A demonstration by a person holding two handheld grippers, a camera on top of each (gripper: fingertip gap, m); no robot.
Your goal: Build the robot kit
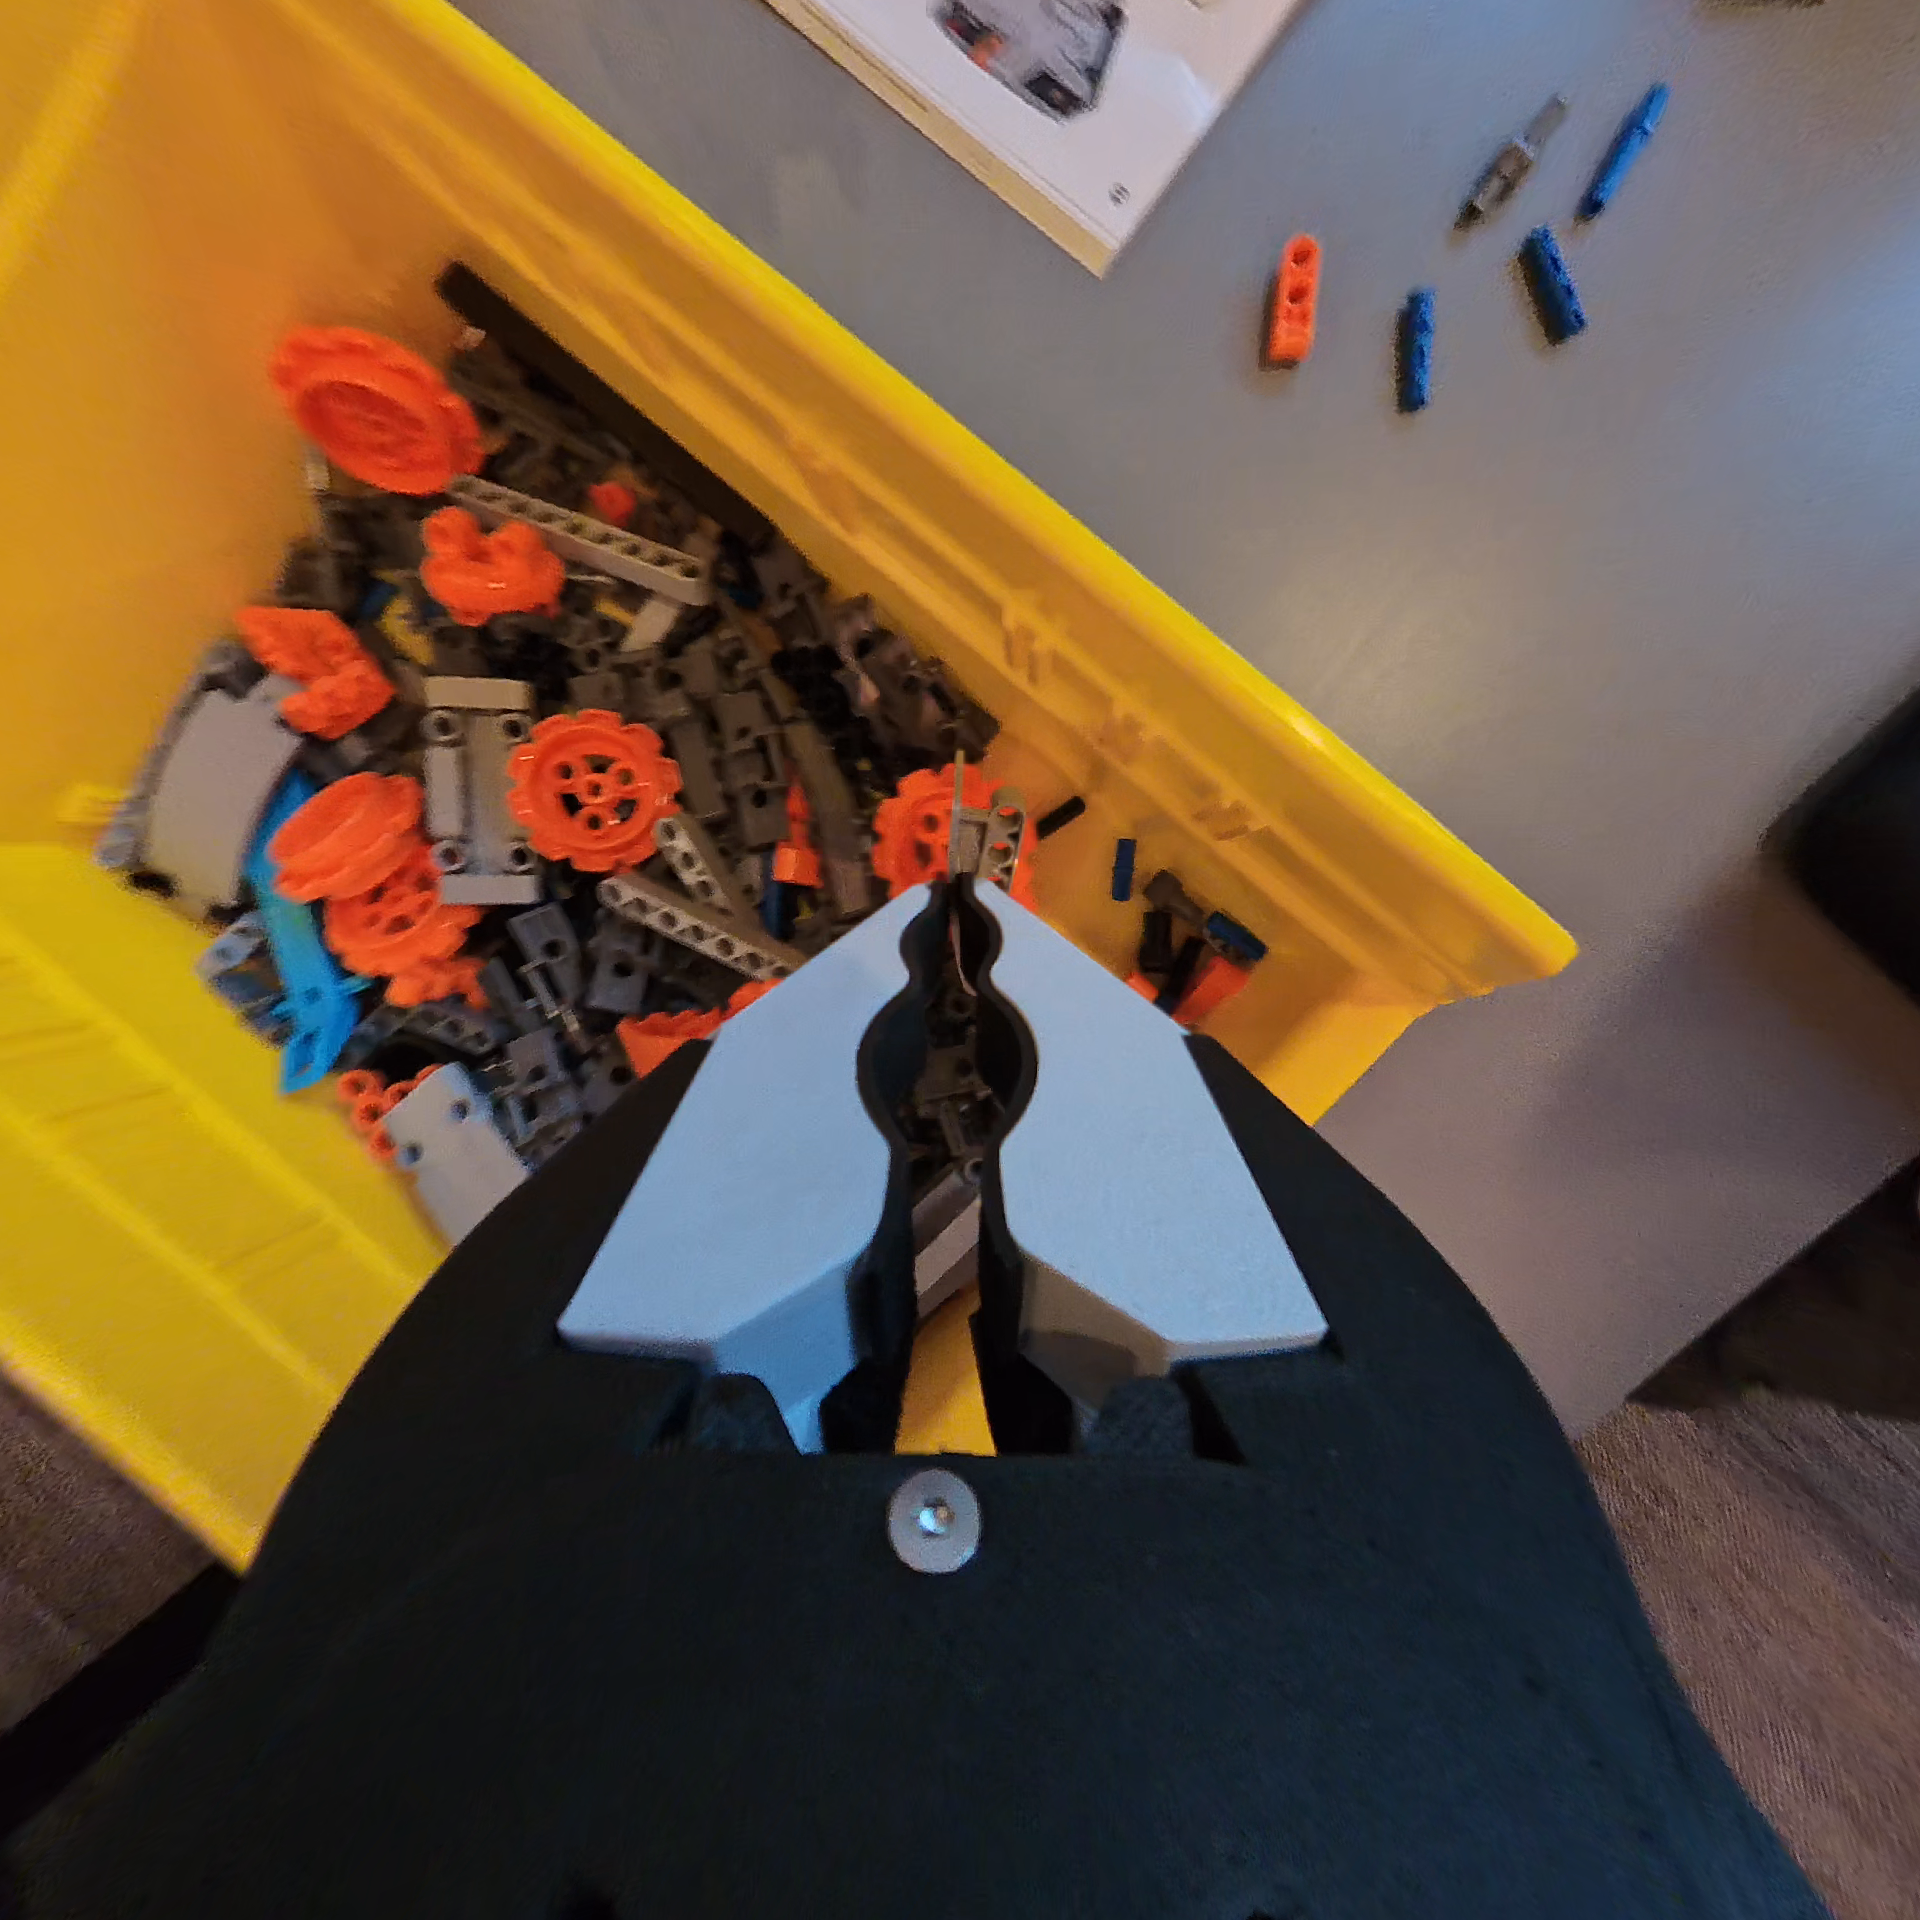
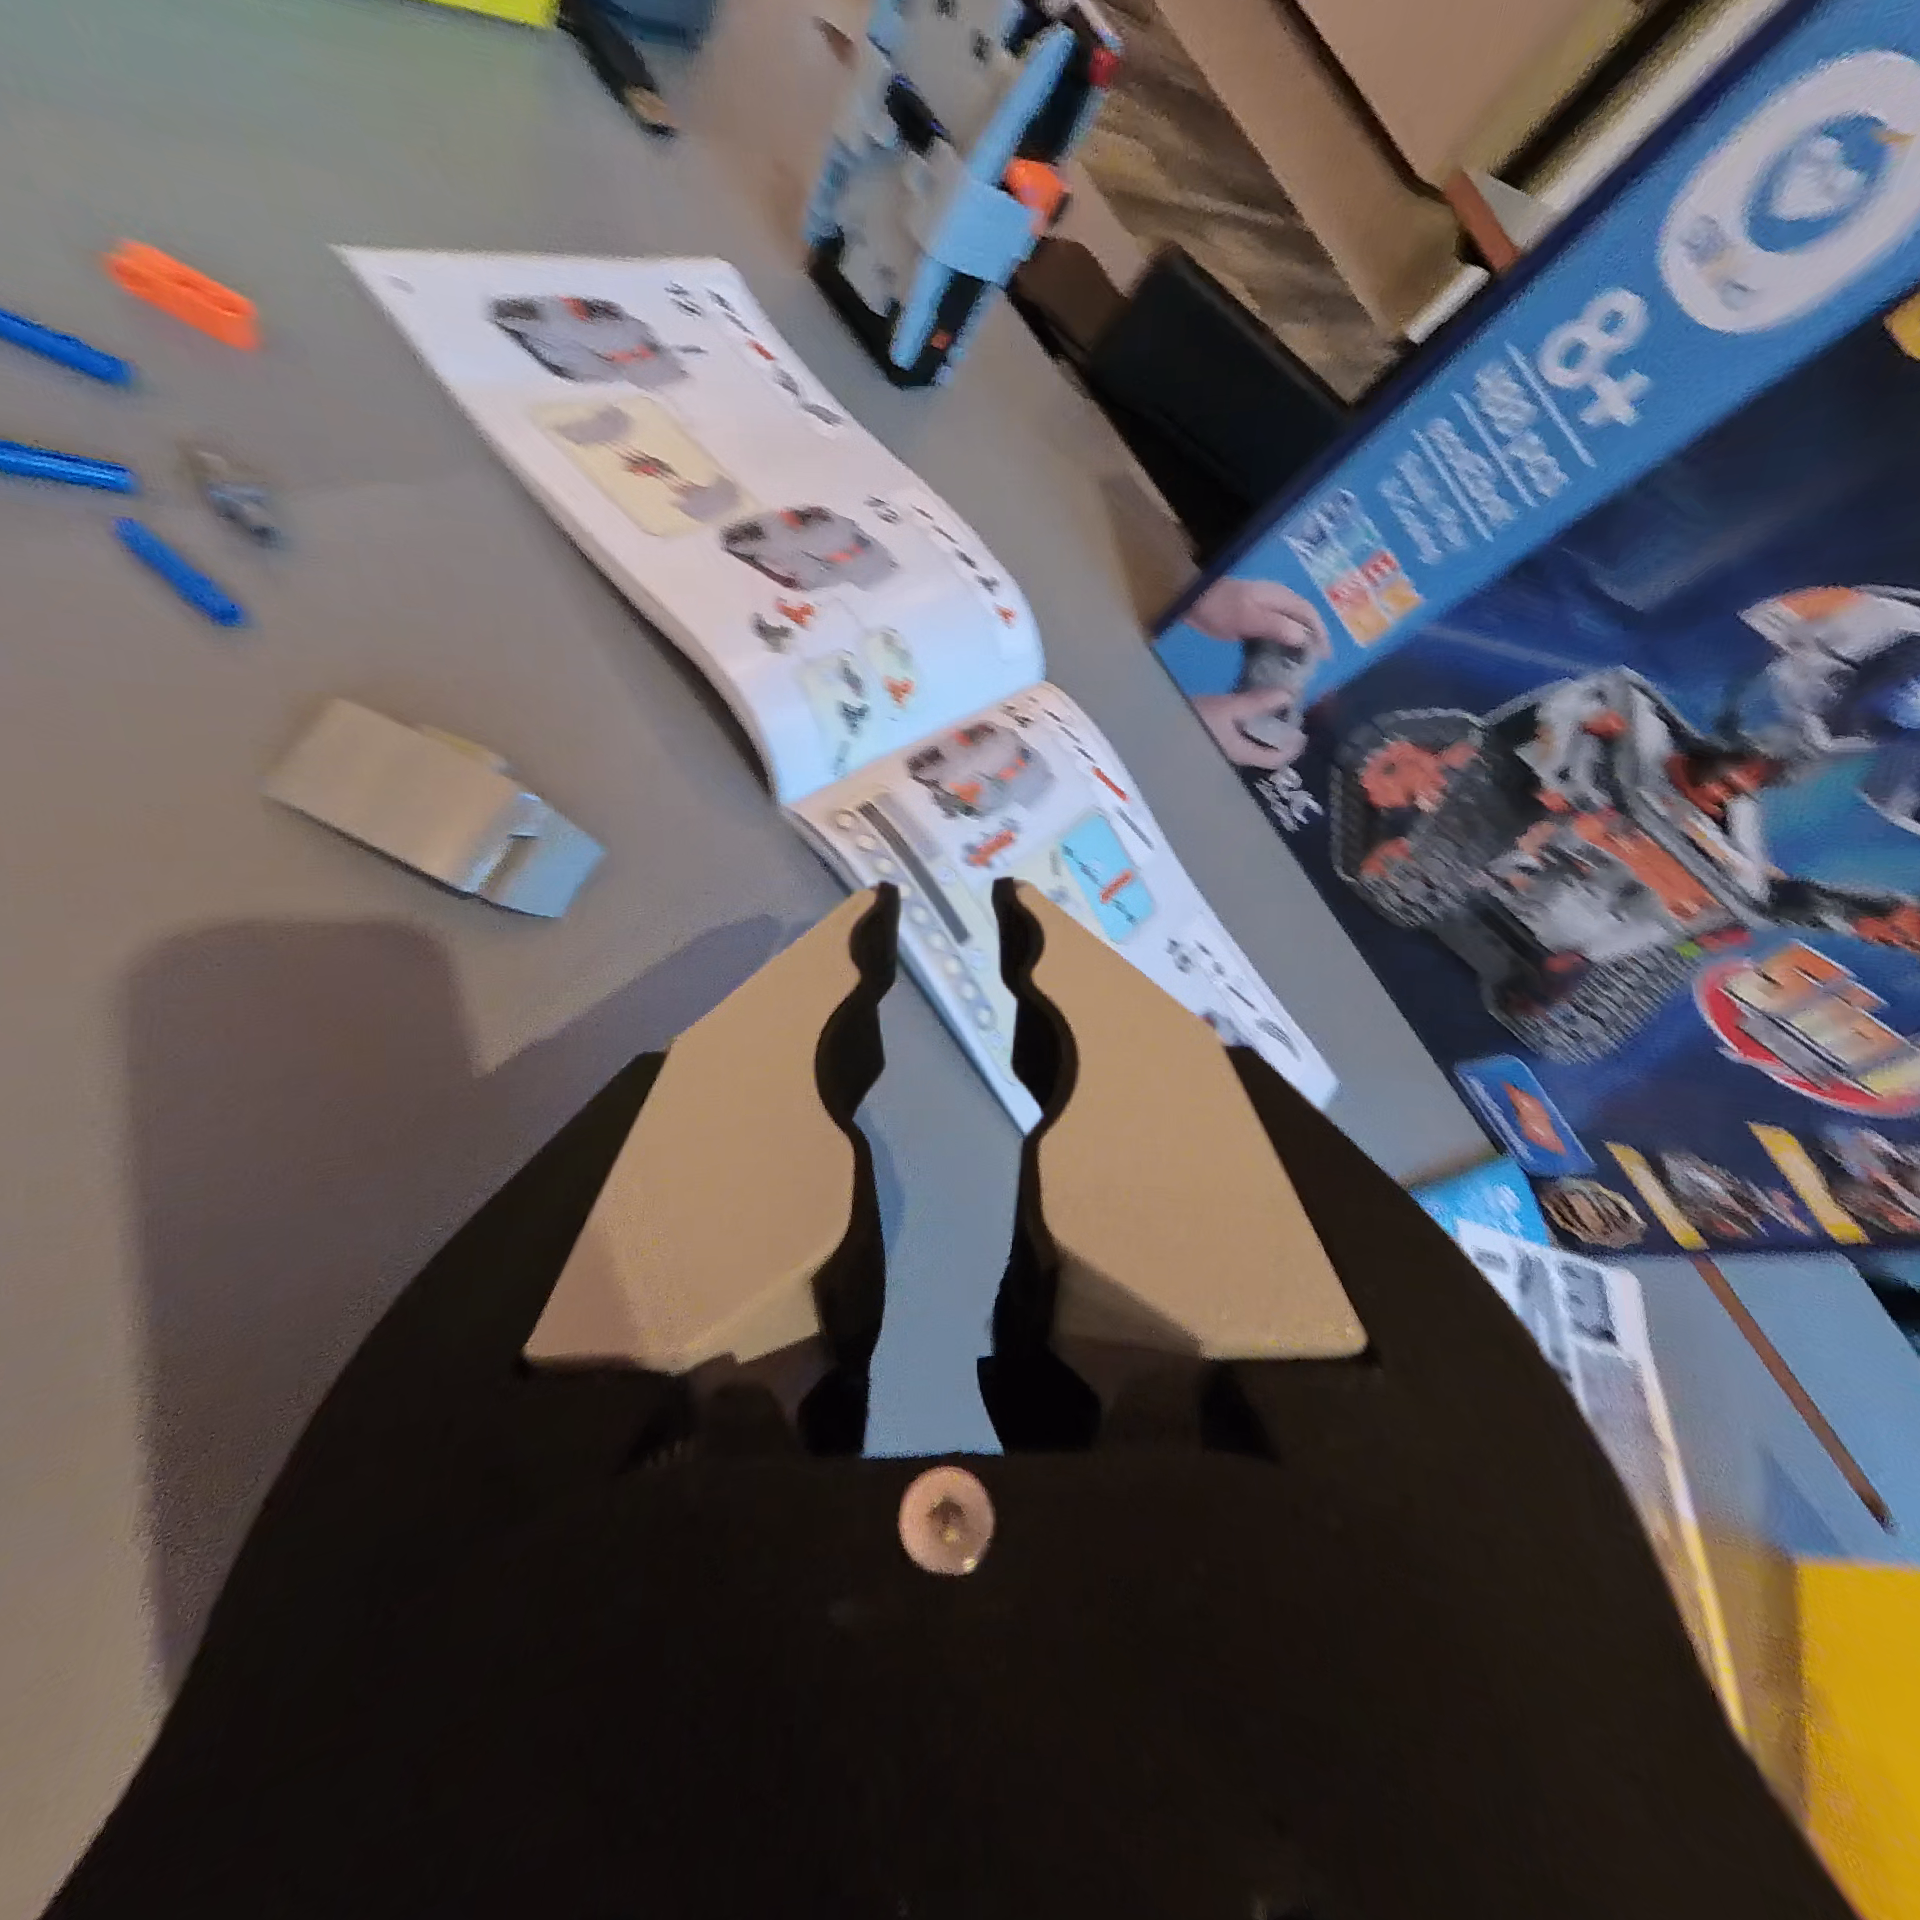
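- So the left gripper (image 1: 958, 891) hangs over the yellow bin (image 1: 1039, 582) of building pieces, jaws pinched on a small grey piece (image 1: 977, 826) that sticks straight out past the tips, long axis in line with the jaws.
- Right gripper (image 2: 945, 896) has its jaws a little apart, holding nothing, over the open instruction booklet (image 2: 748, 540) on the grey tabletop (image 2: 436, 644).
- Loose blue pins (image 1: 1415, 348) and an orange piece (image 1: 1291, 299) lie on the tabletop, well apart from the bin.

Small grey piece (image 1: 971, 831) pinched upright at left tool (image 1: 958, 891) tips.
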